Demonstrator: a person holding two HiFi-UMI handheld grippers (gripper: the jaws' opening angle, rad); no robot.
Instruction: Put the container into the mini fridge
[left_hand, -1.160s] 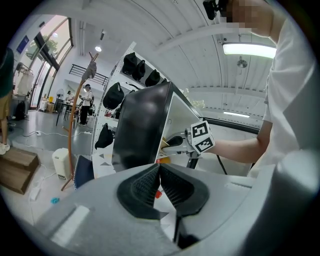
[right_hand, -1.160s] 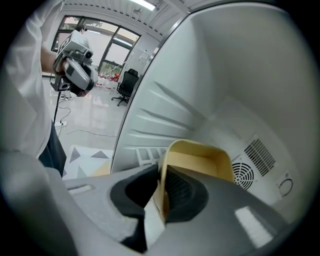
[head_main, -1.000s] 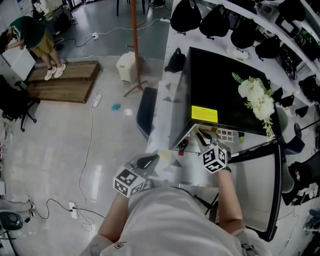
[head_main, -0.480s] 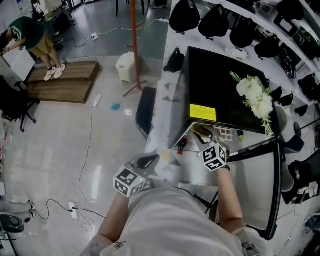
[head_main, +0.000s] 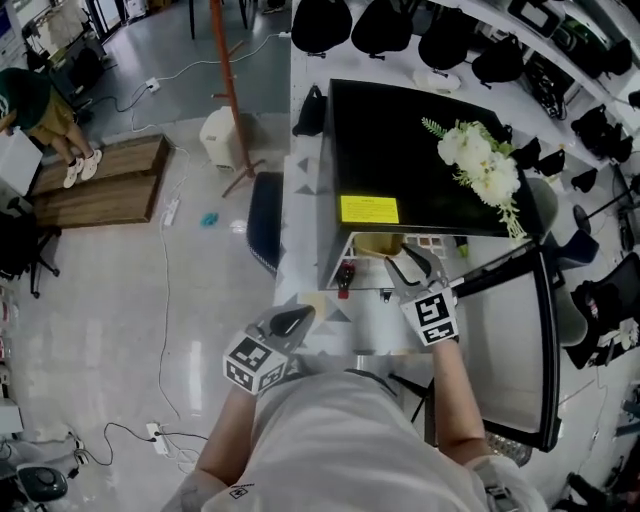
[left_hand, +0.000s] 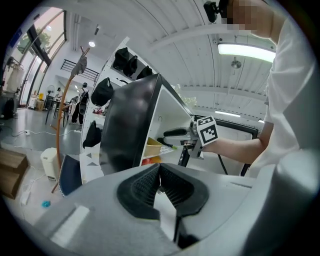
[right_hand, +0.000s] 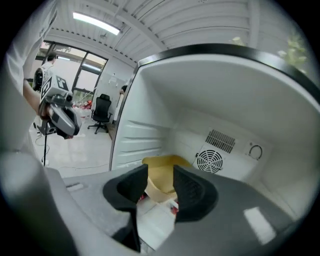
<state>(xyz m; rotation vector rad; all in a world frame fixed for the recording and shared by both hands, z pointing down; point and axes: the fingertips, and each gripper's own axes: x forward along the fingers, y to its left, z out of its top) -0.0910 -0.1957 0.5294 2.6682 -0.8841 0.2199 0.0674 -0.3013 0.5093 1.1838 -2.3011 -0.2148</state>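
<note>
Right hand-held gripper (right_hand: 160, 175), jaws opening, yellow container (right_hand: 167, 164) between them, inside mini fridge (right_hand: 210, 100)

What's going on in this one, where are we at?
A person is working at a black mini fridge whose door stands open. The right tongs reach inside, their jaws opening. A yellow open-topped container sits on the upper shelf in line with their gap, and the pads are not pressing on it. The left tongs are shut and empty, held back near the person's waist. The container looks placed; the door is not yet closed.
</note>
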